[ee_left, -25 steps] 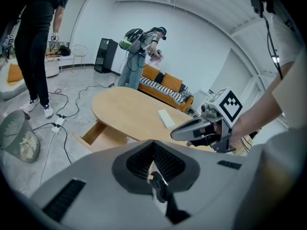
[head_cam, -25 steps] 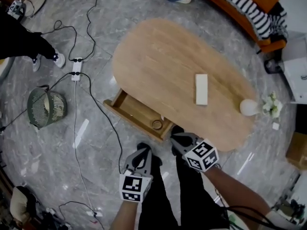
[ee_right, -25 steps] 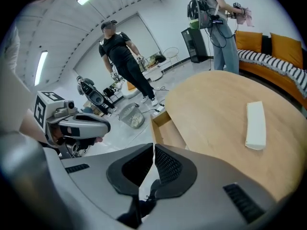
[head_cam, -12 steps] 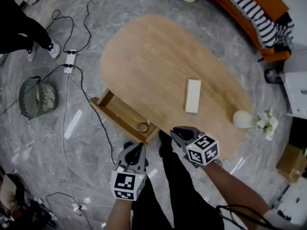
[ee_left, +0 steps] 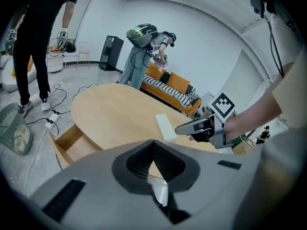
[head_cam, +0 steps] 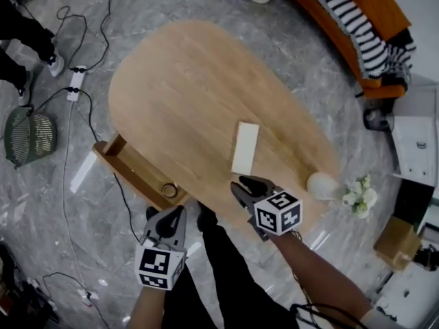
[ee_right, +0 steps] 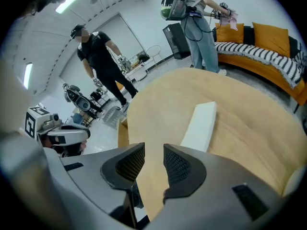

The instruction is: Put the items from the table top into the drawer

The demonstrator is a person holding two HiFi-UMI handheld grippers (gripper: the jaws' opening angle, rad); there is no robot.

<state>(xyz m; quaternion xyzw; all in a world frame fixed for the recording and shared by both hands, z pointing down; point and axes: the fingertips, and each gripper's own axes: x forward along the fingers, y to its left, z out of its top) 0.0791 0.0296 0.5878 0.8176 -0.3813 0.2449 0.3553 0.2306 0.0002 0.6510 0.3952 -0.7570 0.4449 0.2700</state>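
A long white box (head_cam: 245, 147) lies flat on the oval wooden table (head_cam: 185, 94), and a white round object (head_cam: 320, 184) sits near the table's right edge. The open wooden drawer (head_cam: 130, 170) juts from the table's left side with a small ring-shaped roll (head_cam: 168, 190) in it. My right gripper (head_cam: 236, 184) hovers over the table's near edge, just short of the box (ee_right: 199, 123). Its jaws (ee_right: 153, 150) are opening with nothing between them. Below the drawer's corner, off the table, my left gripper (head_cam: 177, 212) is shut and empty (ee_left: 153, 145).
A small bunch of white flowers (head_cam: 358, 194) lies on the floor beside the round object. An orange sofa (head_cam: 357, 19) with a striped cushion stands at the back right. A green wire basket (head_cam: 27, 134), cables and a power strip (head_cam: 74, 82) are on the marble floor at left. People stand nearby.
Both grippers have moved along the table's near side. The right one now reaches over the edge toward the white box, and its jaws have parted. The left gripper stays shut.
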